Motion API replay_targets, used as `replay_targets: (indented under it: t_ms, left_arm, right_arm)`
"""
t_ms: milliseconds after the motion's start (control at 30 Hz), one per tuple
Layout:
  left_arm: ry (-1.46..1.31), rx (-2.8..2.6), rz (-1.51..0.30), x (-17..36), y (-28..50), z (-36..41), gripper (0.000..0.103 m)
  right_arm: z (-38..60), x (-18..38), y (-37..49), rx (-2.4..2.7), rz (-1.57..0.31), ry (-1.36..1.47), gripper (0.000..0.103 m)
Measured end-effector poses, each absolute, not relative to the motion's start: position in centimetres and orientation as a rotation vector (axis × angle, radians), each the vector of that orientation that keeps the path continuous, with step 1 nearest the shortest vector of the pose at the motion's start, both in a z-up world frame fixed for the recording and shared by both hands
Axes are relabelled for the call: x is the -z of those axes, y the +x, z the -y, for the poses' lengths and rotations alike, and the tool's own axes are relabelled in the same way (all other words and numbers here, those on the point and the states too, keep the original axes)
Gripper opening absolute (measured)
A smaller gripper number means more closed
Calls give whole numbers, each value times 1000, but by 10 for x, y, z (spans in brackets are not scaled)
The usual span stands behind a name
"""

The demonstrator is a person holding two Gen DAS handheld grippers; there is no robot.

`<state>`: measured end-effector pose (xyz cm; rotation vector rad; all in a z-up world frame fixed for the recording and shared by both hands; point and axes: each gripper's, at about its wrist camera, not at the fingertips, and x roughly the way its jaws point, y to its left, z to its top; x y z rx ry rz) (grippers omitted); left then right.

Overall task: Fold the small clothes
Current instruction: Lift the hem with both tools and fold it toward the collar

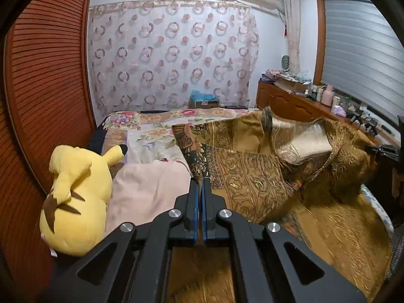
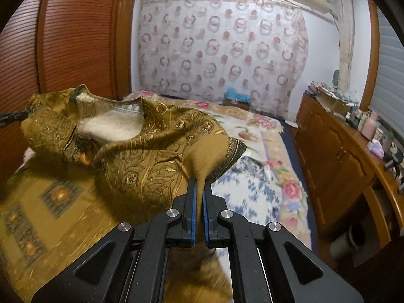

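Observation:
A small golden-brown top with a paisley print, dark patterned sleeve hems and a pale lining [image 1: 252, 174] [image 2: 141, 146] hangs lifted over the bed. My left gripper [image 1: 200, 180] is shut on its left sleeve edge, and the cloth stretches away to the right. My right gripper [image 2: 200, 181] is shut on the other sleeve, whose cloth runs down between the blue pads. The neckline gapes open at the top between the two grips. At the left edge of the right wrist view, the tip of the left gripper [image 2: 15, 116] shows.
A yellow plush toy [image 1: 75, 199] lies at the left beside a pink cloth [image 1: 149, 192]. The bed has a floral cover [image 2: 265, 136] and a golden throw [image 2: 45, 202]. A wooden dresser [image 2: 335, 151] with bottles stands right; a slatted wardrobe [image 1: 48, 80] left.

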<state>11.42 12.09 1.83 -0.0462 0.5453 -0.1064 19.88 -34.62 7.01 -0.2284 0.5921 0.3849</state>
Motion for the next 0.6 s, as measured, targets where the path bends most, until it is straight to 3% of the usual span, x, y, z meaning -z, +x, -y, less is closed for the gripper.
replay_targets:
  t_ms: [600]
  left_arm:
    - [-160, 135, -566, 25, 2, -129, 0]
  right_arm:
    - [367, -33, 66, -462, -652, -119, 1]
